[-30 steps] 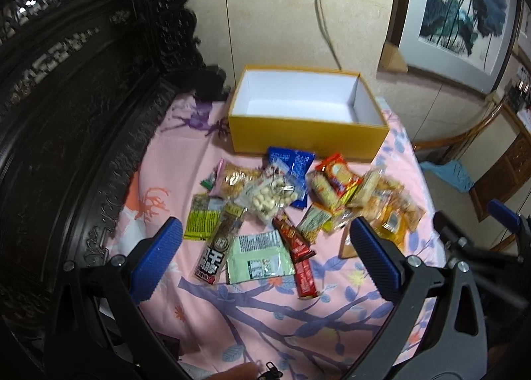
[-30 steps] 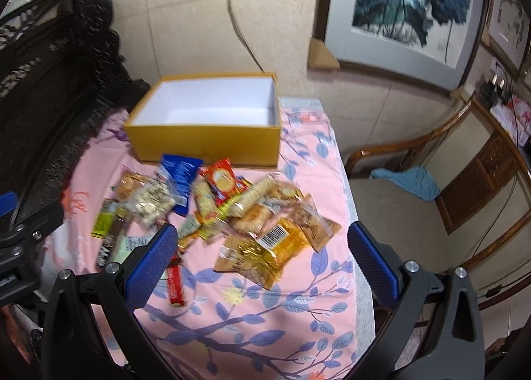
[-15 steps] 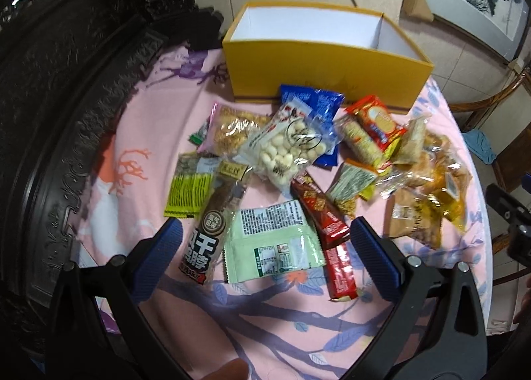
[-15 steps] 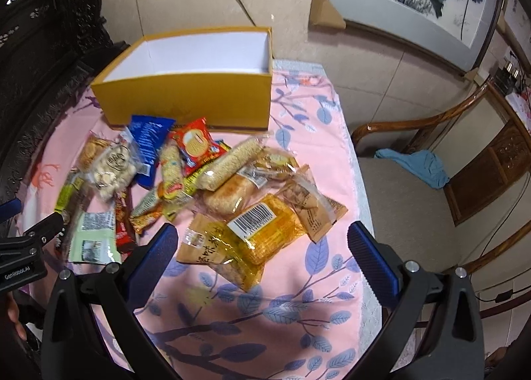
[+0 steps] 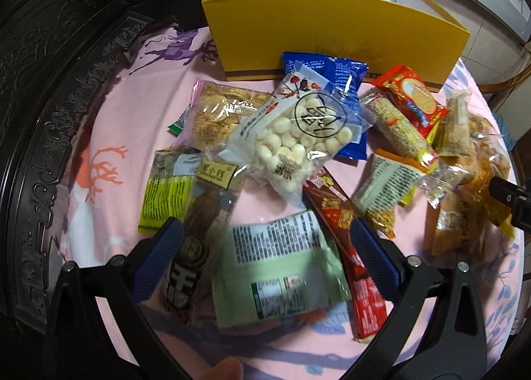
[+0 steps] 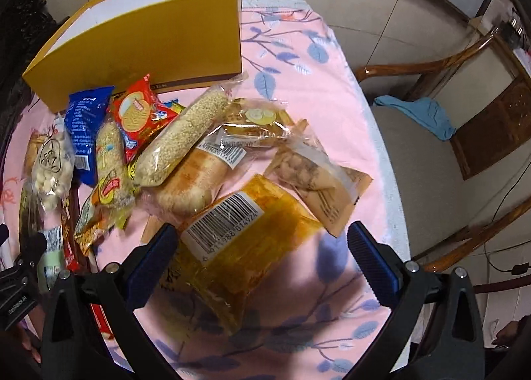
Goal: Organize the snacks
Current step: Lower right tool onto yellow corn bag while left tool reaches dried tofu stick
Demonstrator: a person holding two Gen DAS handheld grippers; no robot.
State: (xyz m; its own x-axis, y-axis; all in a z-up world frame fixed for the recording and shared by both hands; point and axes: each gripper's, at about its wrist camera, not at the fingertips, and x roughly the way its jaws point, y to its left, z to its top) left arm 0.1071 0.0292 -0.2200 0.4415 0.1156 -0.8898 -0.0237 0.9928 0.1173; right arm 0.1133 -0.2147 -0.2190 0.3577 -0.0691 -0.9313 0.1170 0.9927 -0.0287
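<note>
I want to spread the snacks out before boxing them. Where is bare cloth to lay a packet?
Free: the pink cloth right of the yellow box out to the edge, and the strip left of the green-yellow packet by the dark carved wood. Crowded: the pile before the box, around the white-ball bag.

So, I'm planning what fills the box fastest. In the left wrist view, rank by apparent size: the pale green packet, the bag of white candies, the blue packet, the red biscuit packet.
1. Pale green packet, though it lies nearest the camera.
2. Bag of white candies.
3. Blue packet, partly covered, and red biscuit packet: too alike to rank.
</note>
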